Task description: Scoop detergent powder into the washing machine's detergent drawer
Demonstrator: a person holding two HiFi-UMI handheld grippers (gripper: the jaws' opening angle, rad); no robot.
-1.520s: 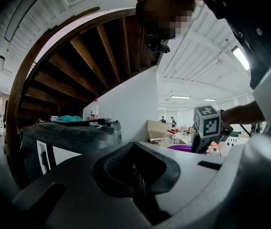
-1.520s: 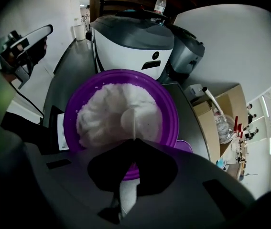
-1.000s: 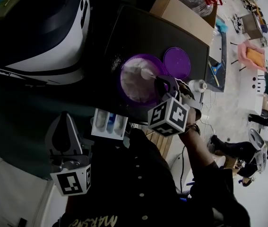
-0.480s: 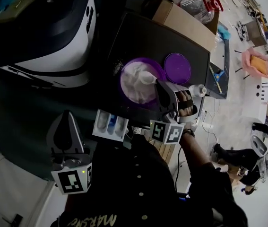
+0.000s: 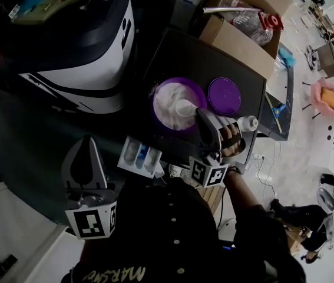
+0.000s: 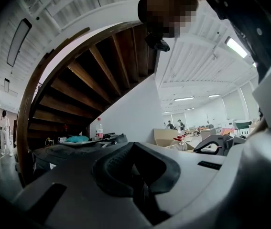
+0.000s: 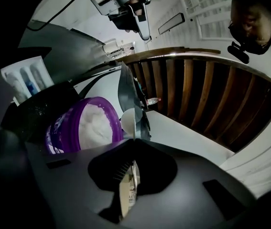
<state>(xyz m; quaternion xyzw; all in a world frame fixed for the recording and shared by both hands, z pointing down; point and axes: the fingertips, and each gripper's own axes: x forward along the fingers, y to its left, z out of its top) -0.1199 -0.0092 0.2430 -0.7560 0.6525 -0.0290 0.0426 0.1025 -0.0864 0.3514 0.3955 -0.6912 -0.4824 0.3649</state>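
My right gripper (image 5: 201, 118) pinched the scoop (image 7: 128, 120) over the tub (image 7: 59, 137); my left gripper (image 5: 85, 149), jaws pressed together, held nothing. A tilt could spill powder (image 7: 97, 123) short of the drawer (image 5: 140, 156).

**Right hand-held gripper (image 7: 134, 128) clamped on a white scoop (image 7: 128, 119) beside a tub of powder**

The jaws are pressed together on the scoop's thin handle. Its round bowl sits near their tips, just beside the rim of a purple tub (image 7: 54, 137) at centre left. The tub is filled with white powder (image 7: 94, 125). A white drawer (image 7: 27, 78) with blue-tinted compartments sits at upper left. The left hand-held gripper (image 7: 124, 8) shows at the top edge, and wooden stairs (image 7: 207, 94) fill the right.
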